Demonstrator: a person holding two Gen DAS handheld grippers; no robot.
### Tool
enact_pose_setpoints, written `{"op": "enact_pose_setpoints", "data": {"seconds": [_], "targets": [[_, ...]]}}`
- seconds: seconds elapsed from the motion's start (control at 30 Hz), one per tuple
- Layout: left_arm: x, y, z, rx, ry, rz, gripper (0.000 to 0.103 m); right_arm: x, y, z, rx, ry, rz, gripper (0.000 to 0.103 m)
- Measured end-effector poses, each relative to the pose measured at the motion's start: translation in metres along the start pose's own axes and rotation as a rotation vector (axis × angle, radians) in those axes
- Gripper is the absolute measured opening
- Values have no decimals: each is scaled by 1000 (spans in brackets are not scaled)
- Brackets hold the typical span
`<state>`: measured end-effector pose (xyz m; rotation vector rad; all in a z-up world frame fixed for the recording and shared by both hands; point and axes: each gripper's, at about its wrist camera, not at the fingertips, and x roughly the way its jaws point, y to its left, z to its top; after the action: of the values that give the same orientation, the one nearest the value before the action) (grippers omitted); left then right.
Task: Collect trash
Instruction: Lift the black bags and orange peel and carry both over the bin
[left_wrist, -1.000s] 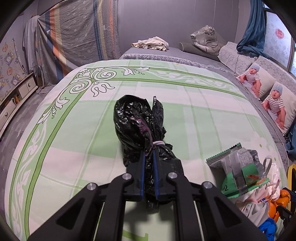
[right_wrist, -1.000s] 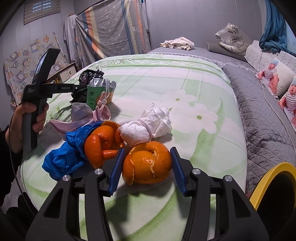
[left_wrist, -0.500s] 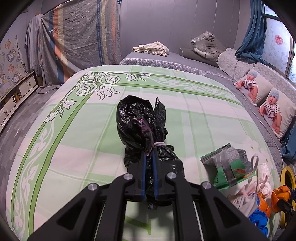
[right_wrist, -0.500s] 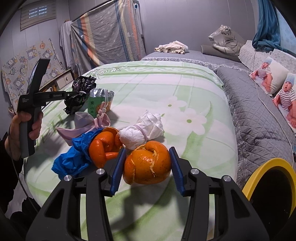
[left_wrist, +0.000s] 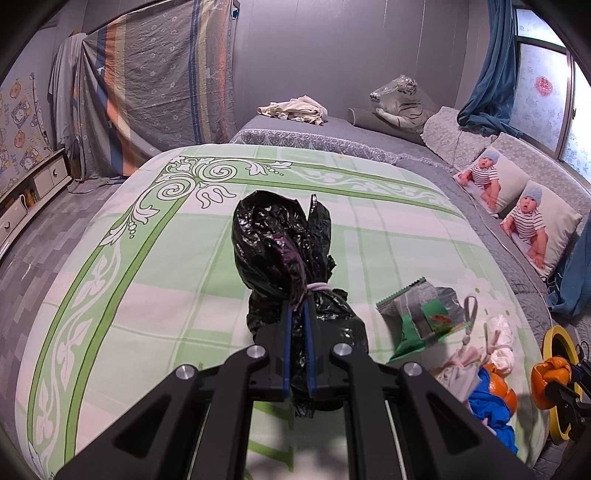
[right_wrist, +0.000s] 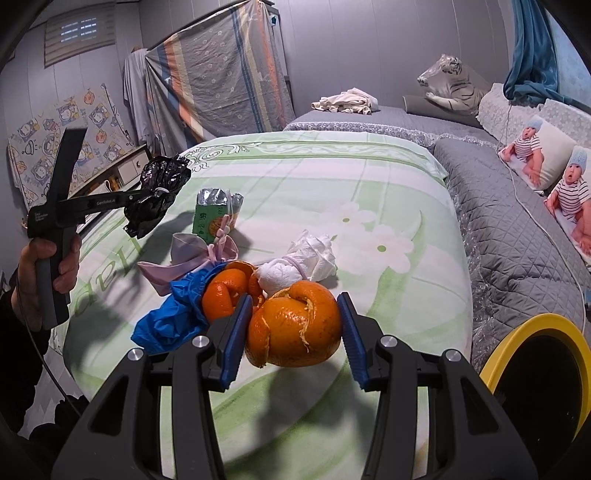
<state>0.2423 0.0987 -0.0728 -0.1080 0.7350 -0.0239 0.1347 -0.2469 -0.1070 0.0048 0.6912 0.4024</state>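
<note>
My left gripper (left_wrist: 298, 314) is shut on a tied black plastic bag (left_wrist: 280, 243) and holds it above the green bedspread (left_wrist: 147, 280); it also shows in the right wrist view (right_wrist: 155, 192). My right gripper (right_wrist: 293, 306) is shut on a ball of orange peel (right_wrist: 295, 325), lifted just above the bed. On the bed lie more orange peel (right_wrist: 221, 295), a blue glove (right_wrist: 170, 317), a white tissue wad (right_wrist: 299, 258), a pink cloth (right_wrist: 184, 254) and a green foil packet (right_wrist: 212, 214).
A yellow-rimmed black bin (right_wrist: 535, 373) stands at the right beside the bed. A grey quilt (right_wrist: 517, 229) with baby-print pillows (right_wrist: 546, 155) lies to the right. A toy tiger (right_wrist: 450, 81) and crumpled cloth (right_wrist: 347, 101) lie at the far end.
Both grippers have risen and pulled back a little with their loads. The orange peel ball has lifted off the bed. The black bag stays clamped.
</note>
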Motion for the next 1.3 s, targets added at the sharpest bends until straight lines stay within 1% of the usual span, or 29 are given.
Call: {"op": "enact_pose_setpoints", "data": {"seconds": [0.7,0.97,1.3], "targets": [[-56,-24,-20,13,-63,-118,6,-32,-2,-4,29,-54,-1,44],[-70,-37,-21,32,-78,-154,5,-44,-9,-6,51,-76,-1,44],[-80,-64,-21,75,-79,-213,5,-64,-22,-8,78,-114,-26,44]]}}
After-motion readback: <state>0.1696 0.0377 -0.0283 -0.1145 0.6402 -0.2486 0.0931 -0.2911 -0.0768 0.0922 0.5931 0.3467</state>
